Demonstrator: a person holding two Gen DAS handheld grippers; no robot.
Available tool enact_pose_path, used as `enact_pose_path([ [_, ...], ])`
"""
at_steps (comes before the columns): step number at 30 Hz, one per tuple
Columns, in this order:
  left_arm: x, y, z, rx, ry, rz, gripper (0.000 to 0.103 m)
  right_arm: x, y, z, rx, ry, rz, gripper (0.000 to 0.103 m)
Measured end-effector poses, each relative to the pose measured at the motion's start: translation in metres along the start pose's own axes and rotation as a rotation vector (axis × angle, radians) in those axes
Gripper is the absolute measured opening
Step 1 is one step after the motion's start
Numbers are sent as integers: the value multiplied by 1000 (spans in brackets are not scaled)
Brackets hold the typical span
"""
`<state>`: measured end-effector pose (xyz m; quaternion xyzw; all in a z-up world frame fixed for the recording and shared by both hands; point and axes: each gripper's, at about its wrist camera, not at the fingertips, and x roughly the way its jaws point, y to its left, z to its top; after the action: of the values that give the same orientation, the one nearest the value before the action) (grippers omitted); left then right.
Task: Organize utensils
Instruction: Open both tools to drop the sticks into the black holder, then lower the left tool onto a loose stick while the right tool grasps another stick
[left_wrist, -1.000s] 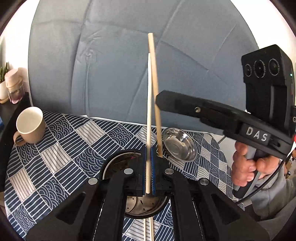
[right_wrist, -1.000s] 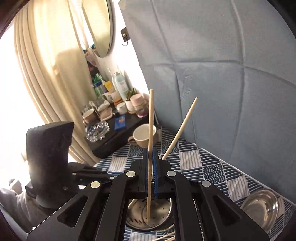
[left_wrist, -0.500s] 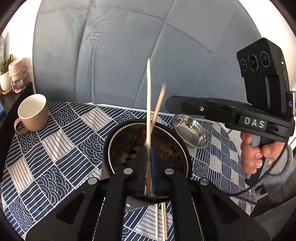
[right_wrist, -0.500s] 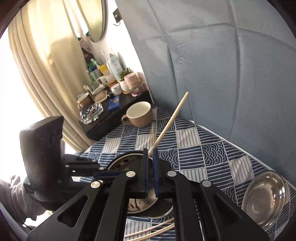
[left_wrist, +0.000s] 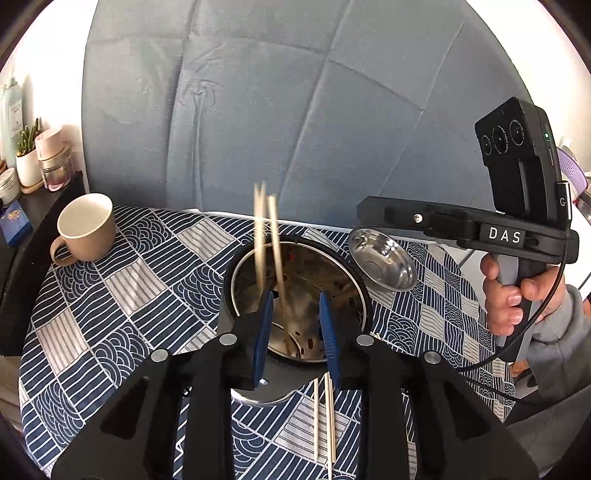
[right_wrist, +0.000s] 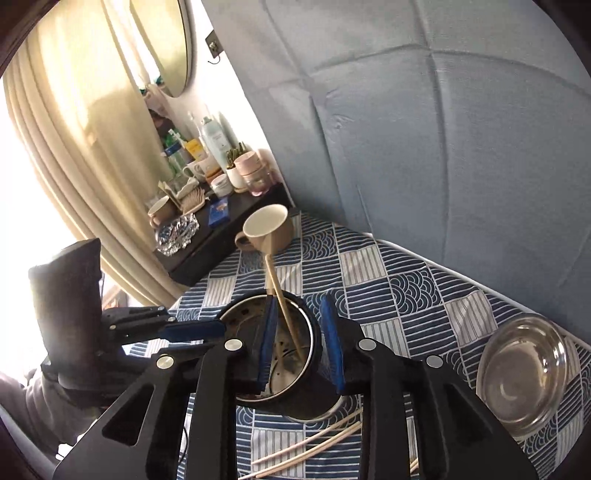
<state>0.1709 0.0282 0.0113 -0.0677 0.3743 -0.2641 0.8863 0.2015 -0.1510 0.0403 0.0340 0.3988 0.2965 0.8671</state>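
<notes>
A black utensil holder with a perforated steel insert (left_wrist: 295, 288) stands on the patterned cloth; it also shows in the right wrist view (right_wrist: 280, 354). Two pale wooden chopsticks (left_wrist: 271, 251) stand loose in it, blurred by motion, leaning on its rim (right_wrist: 282, 302). My left gripper (left_wrist: 295, 325) is open and empty just above the holder's near rim. My right gripper (right_wrist: 301, 339) is open and empty over the holder too; it shows from the side in the left wrist view (left_wrist: 443, 221). More chopsticks (left_wrist: 325, 413) lie on the cloth in front of the holder (right_wrist: 314, 446).
A beige mug (left_wrist: 86, 227) stands at the far left of the table (right_wrist: 271, 229). A small steel dish (left_wrist: 382, 258) sits right of the holder (right_wrist: 522, 373). A dark side shelf with bottles and jars (right_wrist: 207, 184) is at the left. A grey padded wall is behind.
Both grippers lowered their chopsticks over the holder, then opened. The two chopsticks have left the jaws and dropped into the holder.
</notes>
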Motion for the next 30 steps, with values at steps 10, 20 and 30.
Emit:
enact_pose_path([
  [10,-13,-3,-11,-2,12,26,31,-18,7,-10,-10,-2,-41,37],
  [20,-26,1,-27,-33,30,61,58,-33,3,-34,11,9,-90,47],
  [30,1,-10,-64,34,184,101,66,-38,-26,-73,123,50,-191,58],
])
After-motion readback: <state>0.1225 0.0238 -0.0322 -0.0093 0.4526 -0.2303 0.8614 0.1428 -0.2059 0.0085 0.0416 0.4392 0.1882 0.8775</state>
